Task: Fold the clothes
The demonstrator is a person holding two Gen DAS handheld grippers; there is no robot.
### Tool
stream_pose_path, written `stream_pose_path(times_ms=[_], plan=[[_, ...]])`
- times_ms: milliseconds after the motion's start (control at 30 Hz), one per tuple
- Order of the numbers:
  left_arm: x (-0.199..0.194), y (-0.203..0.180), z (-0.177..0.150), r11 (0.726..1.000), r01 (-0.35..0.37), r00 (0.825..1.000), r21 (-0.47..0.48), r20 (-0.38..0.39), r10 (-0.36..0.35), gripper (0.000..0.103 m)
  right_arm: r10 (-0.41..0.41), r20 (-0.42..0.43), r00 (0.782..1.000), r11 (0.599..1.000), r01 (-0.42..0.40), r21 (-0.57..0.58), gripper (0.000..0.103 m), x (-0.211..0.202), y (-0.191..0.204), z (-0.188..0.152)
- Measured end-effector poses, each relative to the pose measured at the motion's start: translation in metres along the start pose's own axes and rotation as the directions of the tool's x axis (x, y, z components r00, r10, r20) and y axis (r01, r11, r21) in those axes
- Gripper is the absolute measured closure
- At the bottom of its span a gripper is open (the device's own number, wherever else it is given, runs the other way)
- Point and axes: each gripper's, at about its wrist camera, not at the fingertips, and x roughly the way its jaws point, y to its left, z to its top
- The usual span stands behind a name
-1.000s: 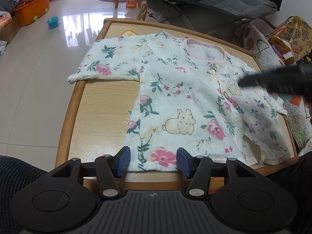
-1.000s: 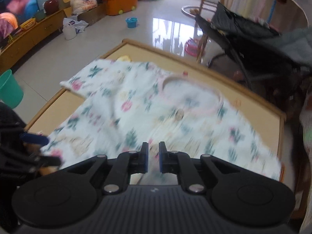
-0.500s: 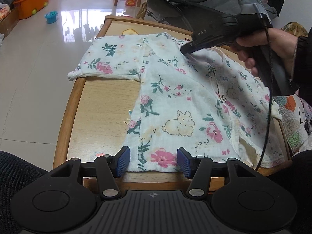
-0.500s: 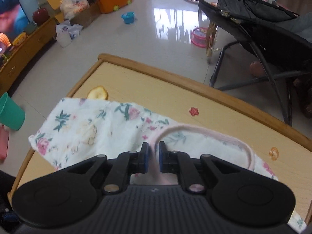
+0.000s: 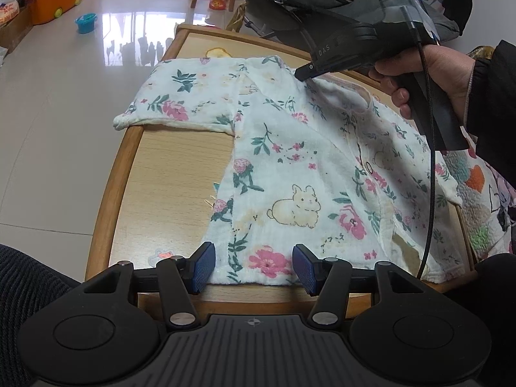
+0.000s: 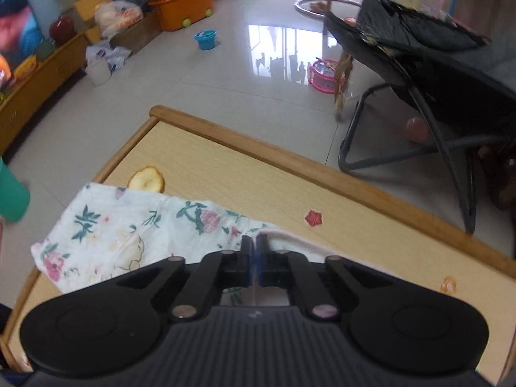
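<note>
Flat on the wooden counter (image 5: 167, 174) lies a small floral shirt (image 5: 290, 174) printed with rabbits, its front up, one sleeve (image 5: 180, 103) stretched toward the far left edge and its hem running along the near edge. That spread-out lay suits folding: every edge is reachable and nothing is doubled over yet. The right gripper (image 6: 254, 258) has its jaws fully together, and from both views they appear to pinch the pink-trimmed neckline (image 6: 290, 238) at the shoulder, where the cloth rises in a small ridge toward the tip; a hand (image 5: 429, 71) grips its handle from the right. Holding at the collar looks like the start of carrying the top of the shirt over, though which fold is intended cannot be told. The left gripper (image 5: 253, 269) sits at the near edge with its jaws about half open, the hem passing between the two blue pads (image 5: 203, 267) without either pressing on it, so it holds nothing. Placed there, it seems ready to pin or lift the bottom edge while the other end is drawn.
</note>
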Motion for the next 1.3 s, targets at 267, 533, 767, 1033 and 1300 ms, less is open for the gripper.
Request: stream_pose_path(times_ms=[267,533,767,1033,1300], plan=[[-0.001,-0.001,-0.001,1.000,-0.002,1.000,0.007,0.000,0.002,0.047,-0.047,0.067,0.997,0.998,0.045,0.032,0.101,-0.003,-0.010,0.011],[-0.002,0.001,-0.001,1.000,-0.003,1.000,0.008,-0.001,0.003,0.047,-0.023,0.038,0.999,0.998,0.021,0.052,0.098,0.008,-0.018,0.012],[-0.002,0.002,0.000,1.000,0.022,1.000,-0.016,-0.004,-0.022,0.041,-0.001,0.020,1.000,1.000,0.001,0.004,0.083,-0.036,-0.016,0.000],[-0.002,0.002,0.000,0.999,0.025,1.000,-0.034,-0.005,-0.025,0.040,0.049,-0.002,0.999,0.997,-0.049,-0.060,0.080,-0.109,0.023,-0.092],[-0.001,-0.003,0.001,1.000,-0.003,1.000,-0.018,-0.013,0.003,0.040,0.008,-0.105,0.994,0.989,-0.024,-0.149,0.080,-0.113,0.082,-0.172]])
